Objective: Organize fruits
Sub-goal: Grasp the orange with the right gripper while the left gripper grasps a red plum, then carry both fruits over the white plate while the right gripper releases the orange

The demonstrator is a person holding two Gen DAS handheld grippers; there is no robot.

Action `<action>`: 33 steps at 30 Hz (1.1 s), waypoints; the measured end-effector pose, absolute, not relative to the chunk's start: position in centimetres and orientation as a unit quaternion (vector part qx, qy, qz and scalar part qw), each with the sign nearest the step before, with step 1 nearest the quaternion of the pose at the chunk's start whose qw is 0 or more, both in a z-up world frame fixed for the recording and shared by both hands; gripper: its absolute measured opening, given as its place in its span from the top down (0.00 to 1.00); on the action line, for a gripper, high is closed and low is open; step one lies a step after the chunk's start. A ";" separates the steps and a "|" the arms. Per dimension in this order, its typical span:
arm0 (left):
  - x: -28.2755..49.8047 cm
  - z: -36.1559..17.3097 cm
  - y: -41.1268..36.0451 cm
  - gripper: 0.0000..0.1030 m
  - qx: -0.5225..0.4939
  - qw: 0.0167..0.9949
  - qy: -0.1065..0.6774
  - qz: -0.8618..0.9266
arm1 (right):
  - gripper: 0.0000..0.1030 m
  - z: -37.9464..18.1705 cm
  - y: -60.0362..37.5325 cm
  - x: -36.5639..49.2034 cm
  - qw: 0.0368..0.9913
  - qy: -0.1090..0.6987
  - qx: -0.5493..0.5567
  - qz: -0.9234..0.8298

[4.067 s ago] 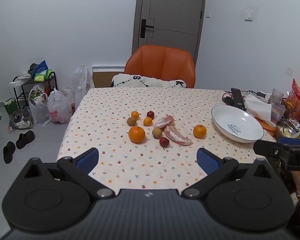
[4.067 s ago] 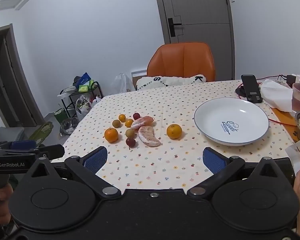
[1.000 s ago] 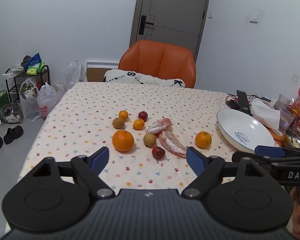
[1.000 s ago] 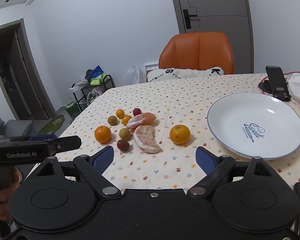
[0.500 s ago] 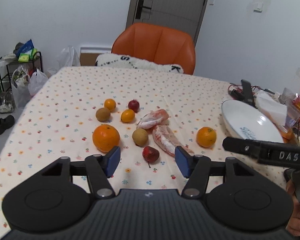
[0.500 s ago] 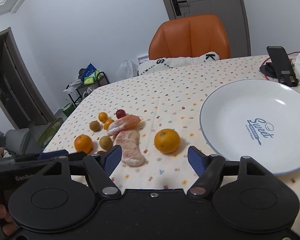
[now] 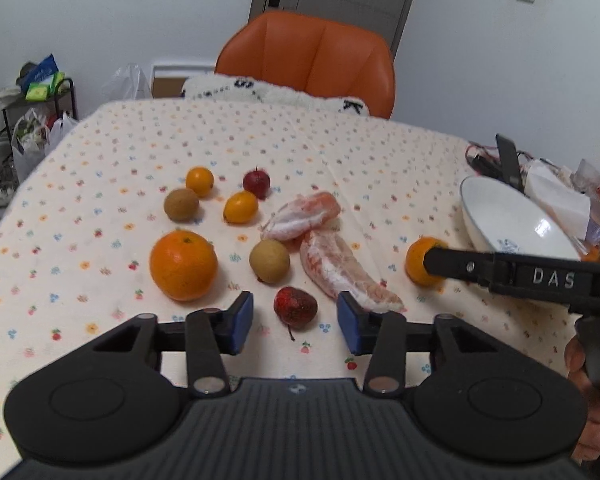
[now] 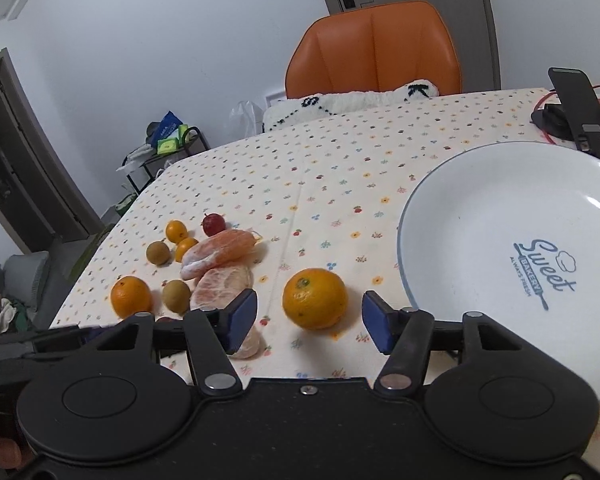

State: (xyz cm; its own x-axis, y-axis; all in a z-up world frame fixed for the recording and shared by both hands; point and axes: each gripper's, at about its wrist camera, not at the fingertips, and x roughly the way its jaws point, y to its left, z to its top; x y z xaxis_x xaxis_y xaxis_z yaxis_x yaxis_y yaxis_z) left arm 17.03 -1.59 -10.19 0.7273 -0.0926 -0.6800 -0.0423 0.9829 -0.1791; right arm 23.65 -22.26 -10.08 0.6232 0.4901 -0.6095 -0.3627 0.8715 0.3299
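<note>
Fruit is sitting loose on the tabletop [image 7: 100, 160], which is wearing a cream cloth with tiny flower dots. Counting it up: two oranges, one big orange [image 7: 183, 265] on the left of the bunch and a lone orange [image 8: 315, 298] sitting apart, close to the white plate [image 8: 500, 184]; two little yellow-orange citrus [image 7: 199, 181] [image 7: 241, 207]; two brownish round fruits [image 7: 181, 205] [image 7: 269, 261]; two small red fruits, one at the back [image 7: 256, 183] and a nearer red fruit [image 7: 295, 306] with a stem; and two peeled pinkish citrus chunks [image 7: 304, 217] [image 7: 340, 270] lying side by side, just about touching.

The left gripper [image 7: 296, 322] is hanging wide open right at the near red fruit, blue pads either side of it, gripping nothing. The right gripper [image 8: 309, 320] is also spread wide, empty, lined up around the lone orange, with its left pad sitting in front of the nearer peeled chunk.

The plate is carrying blue "Sweet Bakery" lettering. An orange chair [image 7: 312, 60] with a fluffy white cushion [image 7: 276, 94] is standing at the far side, and a black phone stand [image 8: 576, 108] is sitting behind the plate
</note>
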 end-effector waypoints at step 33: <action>17.9 -6.5 -6.1 0.78 -0.069 0.944 0.323 -0.024 | 0.67 -7.7 -26.9 21.9 0.920 0.280 0.106 0.252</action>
